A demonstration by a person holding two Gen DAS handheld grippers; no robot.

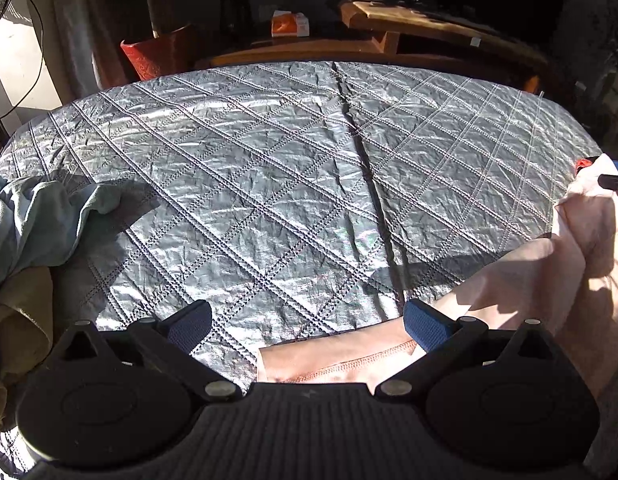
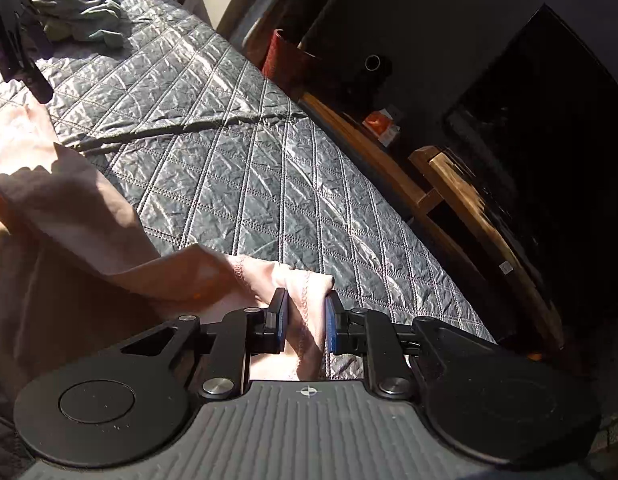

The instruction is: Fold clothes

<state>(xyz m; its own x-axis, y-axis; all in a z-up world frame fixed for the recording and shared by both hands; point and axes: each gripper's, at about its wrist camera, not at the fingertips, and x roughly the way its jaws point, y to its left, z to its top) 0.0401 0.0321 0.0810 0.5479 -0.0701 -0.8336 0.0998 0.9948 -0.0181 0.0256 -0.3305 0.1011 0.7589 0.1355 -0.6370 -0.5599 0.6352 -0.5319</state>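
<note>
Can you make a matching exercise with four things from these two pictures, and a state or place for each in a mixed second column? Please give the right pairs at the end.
Things:
1. left gripper
2. right gripper
3. pale green garment
4. red vase

States or places:
A. lies crumpled on the quilted cover
B. closed on a fold of the pink garment
C. stands on the floor beyond the bed
D. open, nothing between its pads

Pairs: 1-D, 2-B, 3-A, 4-C
</note>
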